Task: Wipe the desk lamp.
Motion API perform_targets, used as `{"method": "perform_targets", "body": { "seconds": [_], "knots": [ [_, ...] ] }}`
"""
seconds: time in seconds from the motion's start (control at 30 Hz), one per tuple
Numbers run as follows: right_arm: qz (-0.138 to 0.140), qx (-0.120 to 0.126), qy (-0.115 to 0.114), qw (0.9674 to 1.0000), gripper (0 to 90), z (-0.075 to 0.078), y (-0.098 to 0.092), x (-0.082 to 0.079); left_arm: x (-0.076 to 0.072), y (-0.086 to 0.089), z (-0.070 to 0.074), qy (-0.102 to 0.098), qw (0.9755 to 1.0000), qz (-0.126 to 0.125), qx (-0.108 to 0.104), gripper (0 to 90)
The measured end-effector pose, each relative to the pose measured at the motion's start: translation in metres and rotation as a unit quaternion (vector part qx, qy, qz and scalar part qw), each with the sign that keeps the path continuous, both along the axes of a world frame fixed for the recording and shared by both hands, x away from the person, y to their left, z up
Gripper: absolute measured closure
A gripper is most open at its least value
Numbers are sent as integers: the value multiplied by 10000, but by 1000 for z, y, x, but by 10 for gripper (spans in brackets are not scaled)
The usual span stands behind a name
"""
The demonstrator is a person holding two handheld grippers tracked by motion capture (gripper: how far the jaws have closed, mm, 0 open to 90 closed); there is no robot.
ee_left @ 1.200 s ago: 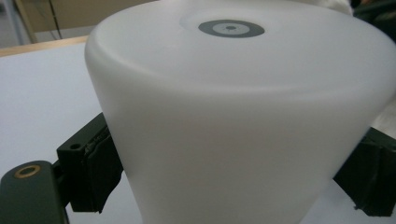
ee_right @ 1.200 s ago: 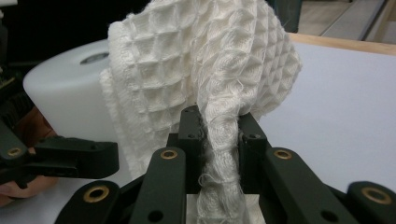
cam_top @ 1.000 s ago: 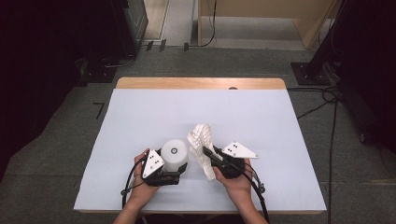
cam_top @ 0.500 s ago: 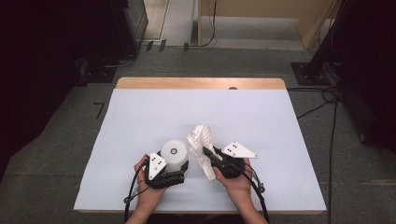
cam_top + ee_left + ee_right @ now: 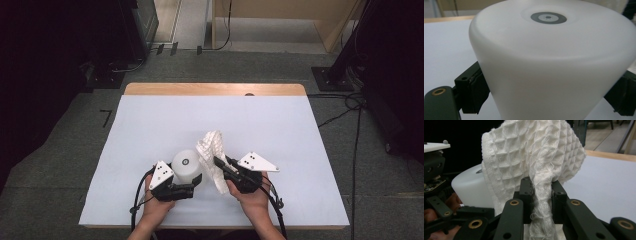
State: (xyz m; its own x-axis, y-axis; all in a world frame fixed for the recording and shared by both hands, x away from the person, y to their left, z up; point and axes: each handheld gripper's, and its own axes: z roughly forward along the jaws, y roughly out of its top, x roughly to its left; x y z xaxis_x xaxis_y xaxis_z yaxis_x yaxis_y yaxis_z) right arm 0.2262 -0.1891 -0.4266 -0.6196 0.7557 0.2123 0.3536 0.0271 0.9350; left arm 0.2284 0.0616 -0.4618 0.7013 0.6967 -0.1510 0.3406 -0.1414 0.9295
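Up close, cloth (image 5: 212,159) beside cup (image 5: 186,165), open tabletop (image 5: 280,125) beyond.

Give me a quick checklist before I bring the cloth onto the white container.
1. Right gripper clamped on the waffle cloth: ok.
2. Left gripper holding the white container from both sides: ok.
3. Container upright on the table: ok.
4. Cloth beside the container; whether they touch: cannot tell.
5. Cloth hangs free above the jaws, not snagged: ok.
6. Cables off the work area: ok.
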Motion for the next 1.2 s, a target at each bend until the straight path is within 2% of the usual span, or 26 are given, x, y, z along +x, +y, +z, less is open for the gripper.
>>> {"method": "perform_targets", "body": {
  "seconds": [0.17, 0.27, 0.37, 0.43, 0.47, 0.57, 0.73, 0.87, 0.93, 1.07, 1.13, 1.2],
  "knots": [
    [142, -53, -13, 9999, 763, 1, 8, -4, -7, -6, 9, -132, 9995, -289, -31, 85],
    [137, -173, 61, 9997, 763, -5, 12, -4, -6, -2, 12, -134, 9996, -236, -111, 85],
    [234, -271, 261, 9990, 762, -14, 15, 0, -3, 7, 15, -78, 9994, -165, -285, 85],
    [278, -364, 415, 9981, 762, -20, 18, 3, -1, 11, 17, -92, 9994, -120, -311, 85],
    [285, -396, 478, 9977, 763, -22, 19, 3, -1, 12, 17, -94, 9994, -123, -301, 85],
    [255, -394, 474, 9978, 764, -23, 20, 4, -1, 10, 16, -101, 9995, -177, -251, 85],
    [113, -226, 172, 9995, 765, -11, 13, 0, -5, -5, 7, -64, 9992, -382, 95, 85],
    [-4, -50, 3, 10000, 766, 0, 5, -4, -7, -14, 3, -66, 9983, -536, 208, 85],
    [-8, -26, 6, 10000, 767, 0, 5, -5, -7, -14, 4, -63, 9983, -534, 203, 85],
    [39, -172, 125, 9998, 767, -8, 8, -2, -6, -10, 6, -118, 9988, -446, 168, 85],
    [83, -306, 204, 9993, 766, -15, 9, 2, -4, -7, 10, -281, 9985, -440, 190, 85],
    [67, -335, 258, 9991, 766, -18, 8, 4, -3, -5, 11, -390, 9977, -478, 270, 85]
  ]
}}
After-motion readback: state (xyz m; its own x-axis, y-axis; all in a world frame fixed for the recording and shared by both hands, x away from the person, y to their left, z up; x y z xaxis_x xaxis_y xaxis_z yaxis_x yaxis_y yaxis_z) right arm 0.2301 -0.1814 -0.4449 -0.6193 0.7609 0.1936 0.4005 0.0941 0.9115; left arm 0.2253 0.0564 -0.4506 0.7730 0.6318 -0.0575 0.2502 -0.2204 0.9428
